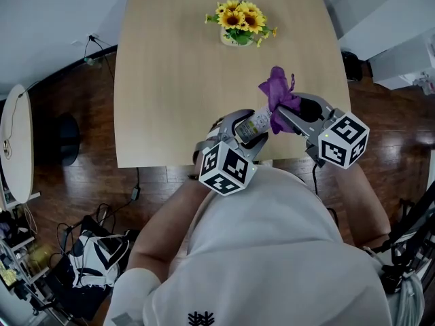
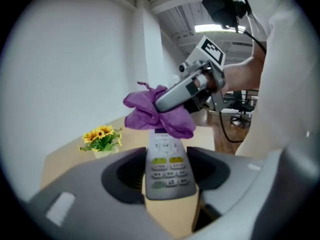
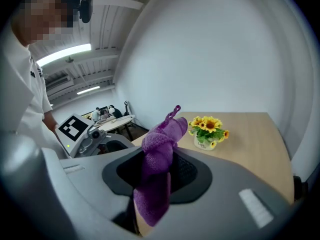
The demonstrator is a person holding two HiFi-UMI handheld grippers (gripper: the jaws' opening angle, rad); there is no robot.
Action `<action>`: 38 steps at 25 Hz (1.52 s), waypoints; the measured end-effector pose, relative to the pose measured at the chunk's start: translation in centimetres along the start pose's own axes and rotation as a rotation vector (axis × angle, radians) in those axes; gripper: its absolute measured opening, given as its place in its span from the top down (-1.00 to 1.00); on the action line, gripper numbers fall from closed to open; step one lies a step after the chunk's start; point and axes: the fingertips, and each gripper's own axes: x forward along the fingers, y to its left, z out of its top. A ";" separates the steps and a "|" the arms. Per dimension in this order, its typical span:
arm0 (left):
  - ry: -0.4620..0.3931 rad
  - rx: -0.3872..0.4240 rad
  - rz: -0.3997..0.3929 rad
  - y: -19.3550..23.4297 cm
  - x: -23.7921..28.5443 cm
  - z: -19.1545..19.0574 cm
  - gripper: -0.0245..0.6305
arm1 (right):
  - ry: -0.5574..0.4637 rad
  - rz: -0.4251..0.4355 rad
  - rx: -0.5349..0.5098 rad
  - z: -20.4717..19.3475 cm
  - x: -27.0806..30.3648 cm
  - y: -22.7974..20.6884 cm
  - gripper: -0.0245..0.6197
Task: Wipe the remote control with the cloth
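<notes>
My left gripper (image 1: pixel 250 132) is shut on a grey remote control (image 2: pixel 167 170) with yellow and grey buttons, held above the near edge of the table. The remote (image 1: pixel 253 123) points toward the right gripper. My right gripper (image 1: pixel 280 119) is shut on a purple cloth (image 1: pixel 279 95), which bunches up above its jaws. In the left gripper view the cloth (image 2: pixel 152 111) lies over the far end of the remote, touching it. From the right gripper view the cloth (image 3: pixel 157 171) fills the gap between the jaws and hides the remote.
A light wooden table (image 1: pixel 170 80) carries a small white pot of yellow sunflowers (image 1: pixel 239 24) at its far middle. Dark wooden floor surrounds it. A round white table (image 1: pixel 16 145) stands at the left, and bags and cables (image 1: pixel 95 253) lie on the floor.
</notes>
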 end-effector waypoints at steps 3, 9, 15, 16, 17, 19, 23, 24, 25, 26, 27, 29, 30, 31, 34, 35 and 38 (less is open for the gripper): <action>0.000 -0.003 0.001 0.2 -0.1 -0.1 0.09 | -0.008 -0.054 0.012 0.2 -1.1 -2.0 0.54; -0.004 -0.014 0.008 0.6 -0.1 -0.2 0.09 | -0.025 -0.148 0.022 0.1 -2.9 -5.5 0.54; 0.005 -0.081 0.063 2.4 0.0 -2.0 0.09 | -0.009 -0.213 0.043 -1.5 -4.7 -7.4 0.54; 0.010 -0.096 0.075 2.8 0.0 -2.5 0.09 | -0.002 -0.218 0.049 -2.1 -4.9 -7.4 0.54; 0.017 -0.110 0.085 3.2 0.2 -3.1 0.09 | 0.006 -0.223 0.056 -2.7 -5.1 -7.5 0.54; 0.039 -0.132 0.098 4.0 0.7 -4.5 0.09 | 0.023 -0.234 0.076 -4.0 -5.7 -7.6 0.54; 0.098 -0.158 0.122 6.1 2.3 -7.5 0.09 | 0.056 -0.257 0.117 -6.6 -7.0 -7.5 0.54; 0.111 -0.167 0.127 6.8 2.9 -8.3 0.09 | 0.063 -0.261 0.127 -7.2 -7.2 -7.4 0.54; 0.122 -0.176 0.131 7.4 3.5 -9.0 0.09 | 0.070 -0.265 0.136 -7.8 -7.4 -7.3 0.54; 0.131 -0.183 0.132 8.0 4.1 -9.5 0.09 | 0.076 -0.269 0.145 -8.3 -7.7 -7.2 0.54; 0.140 -0.189 0.132 8.5 4.8 -10.0 0.09 | 0.081 -0.275 0.153 -8.7 -8.0 -7.1 0.54; 0.161 -0.195 0.129 9.4 6.3 -10.8 0.09 | 0.087 -0.291 0.171 -9.4 -8.8 -7.0 0.54; 0.173 -0.196 0.125 9.8 7.0 -11.3 0.09 | 0.090 -0.300 0.179 -9.7 -9.2 -6.9 0.54; 0.185 -0.195 0.120 10.0 7.8 -11.7 0.09 | 0.094 -0.309 0.186 -10.0 -9.5 -6.7 0.54; 0.214 -0.183 0.098 10.2 10.0 -12.8 0.09 | 0.109 -0.338 0.202 -10.9 -10.8 -6.5 0.54; 0.223 -0.181 0.095 10.2 10.6 -13.2 0.09 | 0.113 -0.347 0.208 -11.2 -11.2 -6.5 0.54; 0.250 -0.189 0.088 10.3 11.9 -14.5 0.09 | 0.119 -0.374 0.232 -12.0 -12.3 -6.3 0.54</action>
